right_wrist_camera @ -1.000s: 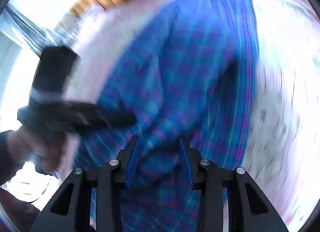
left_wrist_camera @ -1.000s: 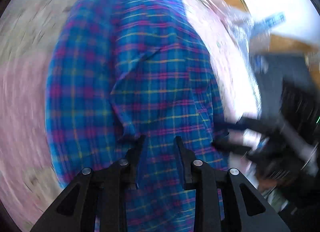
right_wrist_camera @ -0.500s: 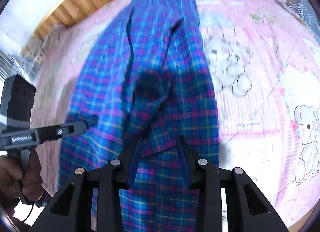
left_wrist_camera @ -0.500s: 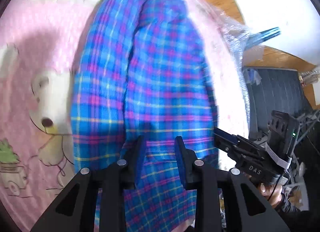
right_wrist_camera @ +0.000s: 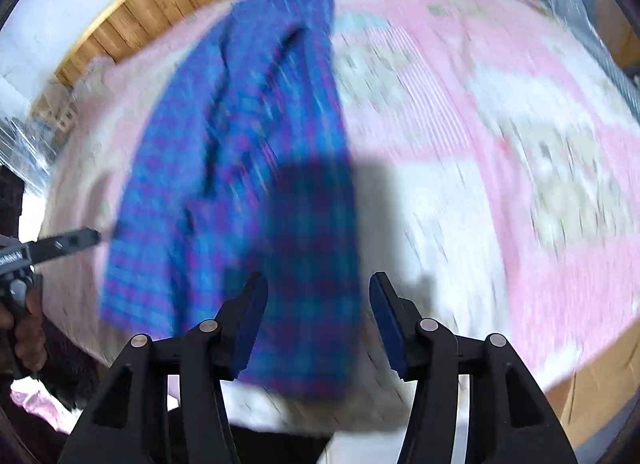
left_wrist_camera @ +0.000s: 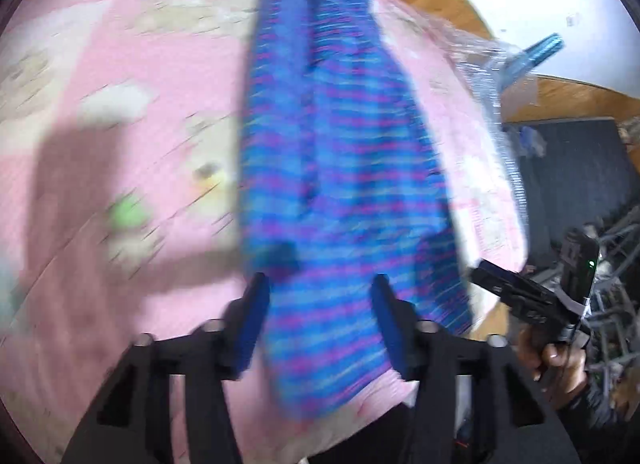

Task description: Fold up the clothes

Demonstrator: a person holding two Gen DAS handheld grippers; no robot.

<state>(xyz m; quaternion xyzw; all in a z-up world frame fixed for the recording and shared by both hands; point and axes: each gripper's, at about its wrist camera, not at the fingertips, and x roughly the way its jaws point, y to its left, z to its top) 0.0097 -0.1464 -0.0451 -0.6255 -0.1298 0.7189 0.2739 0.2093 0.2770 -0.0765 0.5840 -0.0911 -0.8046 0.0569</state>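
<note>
A blue plaid garment [left_wrist_camera: 340,167] lies lengthwise on a bed's pink quilt [left_wrist_camera: 120,123], its near end draped over the bed's edge. The left claw [left_wrist_camera: 318,312] and right claw [right_wrist_camera: 318,312] both stand wide, holding nothing, above that end. Clear plastic wrap [left_wrist_camera: 484,63] and a dark mat [left_wrist_camera: 576,179] lie beyond the garment's right; wide bare quilt spreads to the garment's other side.

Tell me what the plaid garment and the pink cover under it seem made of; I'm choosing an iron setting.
The plaid garment looks like thin woven cloth, perhaps cotton: matte, soft creases. The pink cover looks like a printed, matte quilted sheet, though blur hides its texture. Neither fibre can be confirmed.
</note>
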